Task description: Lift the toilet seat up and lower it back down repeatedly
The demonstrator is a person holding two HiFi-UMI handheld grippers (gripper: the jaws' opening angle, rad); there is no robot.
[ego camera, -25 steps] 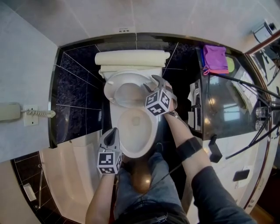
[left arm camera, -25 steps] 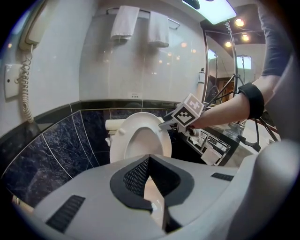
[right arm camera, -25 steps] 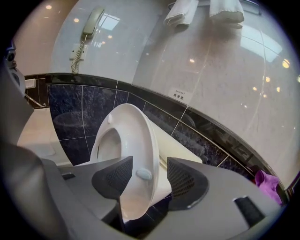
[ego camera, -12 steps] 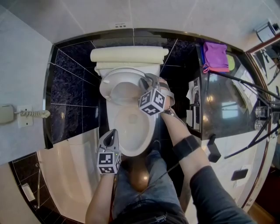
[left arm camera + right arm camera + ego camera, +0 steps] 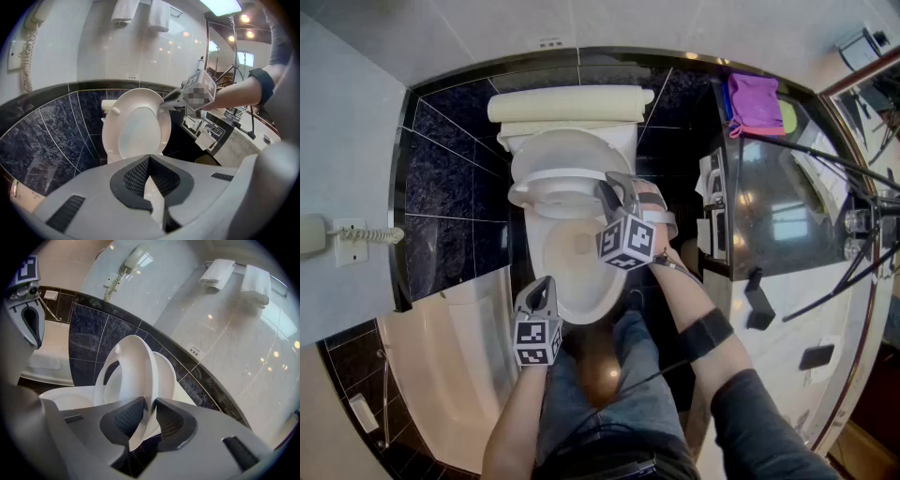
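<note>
The white toilet seat stands tilted forward off the raised lid, above the open bowl. My right gripper is shut on the seat's right rim. In the right gripper view its jaws have just been closing, and the seat rim runs between the pads, with the lid behind. My left gripper hovers by the bowl's front left edge. Its tips meet with nothing held, and it faces the seat ring.
The cistern sits against a dark tiled wall. A bathtub lies to the left, under a wall phone. A counter with a purple cloth and tripod legs stands at the right. Towels hang above.
My right gripper closed on the seat's right rim and drew it forward, off the lid. The left gripper sank a little beside the bowl.
</note>
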